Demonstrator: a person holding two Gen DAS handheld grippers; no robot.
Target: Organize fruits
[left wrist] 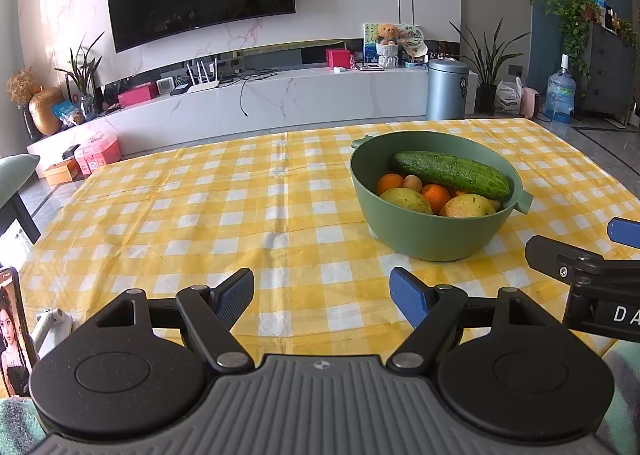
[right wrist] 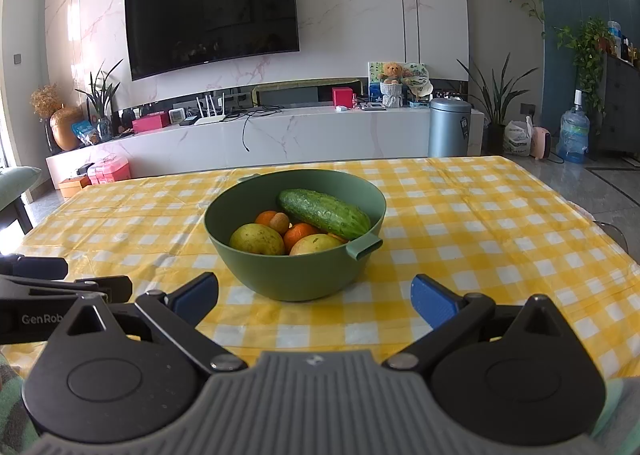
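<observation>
Left wrist view: the green bowl (left wrist: 436, 231) sits on the yellow checked cloth of the bench (left wrist: 200, 215), toward the right side and nearer the near edge than the far one. A cucumber (left wrist: 450, 173) lies slanted across the top of the pile, resting on oranges (left wrist: 436, 197) and yellow-green pears (left wrist: 406, 201). The likely trouble is that cucumber: it is perched on round fruit, so pulling anything from beneath could roll it off the rim, and a nudge to the bowl's wall could slide the bowl on the loose cloth. The left tongs (left wrist: 322, 297) stand wide apart, holding nothing and touching nothing, over bare cloth short of the bowl. The right tongs (left wrist: 600, 251) show only in part at the right edge, so their spread cannot be told from here.

Right wrist view: the bowl (right wrist: 296, 275) is straight ahead, its spout-like handle (right wrist: 364, 247) pointing toward the near right. The cucumber (right wrist: 324, 213) leans on the rim by that handle, with a small brown fruit (right wrist: 279, 222) tucked between the oranges. A grab at the cucumber's rounded end may slip, since the skin looks smooth and the body tapers. The right tongs (right wrist: 316, 301) are spread wide, empty, clear of the bowl. The left tongs (right wrist: 48, 283) appear at the left edge, near but apart.
</observation>
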